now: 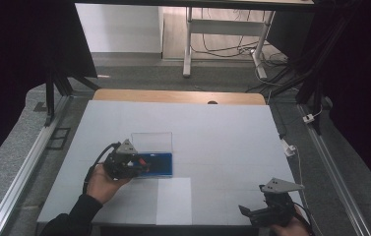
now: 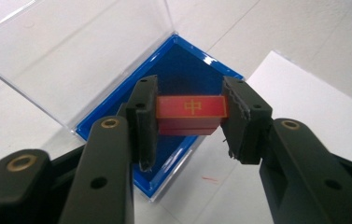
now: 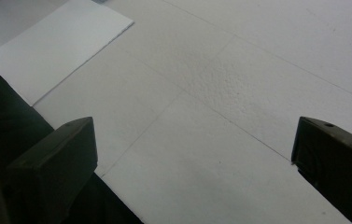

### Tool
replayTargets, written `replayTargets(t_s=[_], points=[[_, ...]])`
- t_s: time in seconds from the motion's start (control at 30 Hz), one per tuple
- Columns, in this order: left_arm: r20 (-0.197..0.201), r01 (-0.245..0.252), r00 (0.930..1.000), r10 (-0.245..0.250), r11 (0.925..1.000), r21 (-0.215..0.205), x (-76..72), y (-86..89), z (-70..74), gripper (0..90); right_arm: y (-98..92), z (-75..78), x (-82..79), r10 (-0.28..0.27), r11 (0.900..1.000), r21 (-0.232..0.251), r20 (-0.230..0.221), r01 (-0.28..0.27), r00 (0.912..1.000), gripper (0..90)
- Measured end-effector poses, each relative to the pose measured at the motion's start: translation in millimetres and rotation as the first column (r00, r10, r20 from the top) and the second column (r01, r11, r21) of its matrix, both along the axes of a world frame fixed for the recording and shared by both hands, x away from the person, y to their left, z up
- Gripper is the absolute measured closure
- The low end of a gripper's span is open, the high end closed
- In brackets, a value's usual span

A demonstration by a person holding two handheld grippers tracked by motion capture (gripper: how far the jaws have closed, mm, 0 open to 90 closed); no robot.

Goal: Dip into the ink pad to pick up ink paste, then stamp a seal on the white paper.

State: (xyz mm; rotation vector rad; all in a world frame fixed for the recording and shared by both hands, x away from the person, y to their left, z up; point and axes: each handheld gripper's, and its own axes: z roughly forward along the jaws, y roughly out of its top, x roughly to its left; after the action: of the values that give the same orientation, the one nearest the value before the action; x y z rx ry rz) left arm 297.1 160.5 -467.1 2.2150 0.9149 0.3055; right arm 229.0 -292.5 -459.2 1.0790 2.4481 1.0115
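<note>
A pale grey table (image 1: pixel 232 132) lies under me, dark curtains and cables beyond. My left gripper (image 2: pixel 190 116) is clamped on a small red rectangular block with a gold character on its face (image 2: pixel 191 107), one jaw on each short end, held just above the blue-lined tray of a shallow box (image 2: pixel 187 65) — its clear plastic lid (image 2: pixel 71 51) stands open behind. The block looks rigid and light, its faces smooth, so I judge the end-on hold the safe one; a skewed pinch might let it slip. Beside the box lies a white sheet of paper (image 1: pixel 174 199). My right gripper (image 1: pixel 266 209) rests near the table's close edge, well apart — its jaws wide and empty.
</note>
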Motion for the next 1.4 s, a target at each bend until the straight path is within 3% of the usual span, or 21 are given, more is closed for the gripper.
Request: replayTargets(t_s=[0.8,1.4], points=[[-0.013,0.100,0.9948,-0.101,0.9940,-0.044,-16.0,-22.1,8.4,58.0,0.4,-0.2,0.1,-0.001,1.000,-0.001,-0.002,0.001,1.0000,0.1],[-0.034,0.209,0.9772,-0.210,0.9777,-0.019,-15.2,-65.3,-0.1,58.1,0.8,-0.6,0.2,0.005,1.000,-0.005,-0.002,-0.005,1.0000,0.1]])
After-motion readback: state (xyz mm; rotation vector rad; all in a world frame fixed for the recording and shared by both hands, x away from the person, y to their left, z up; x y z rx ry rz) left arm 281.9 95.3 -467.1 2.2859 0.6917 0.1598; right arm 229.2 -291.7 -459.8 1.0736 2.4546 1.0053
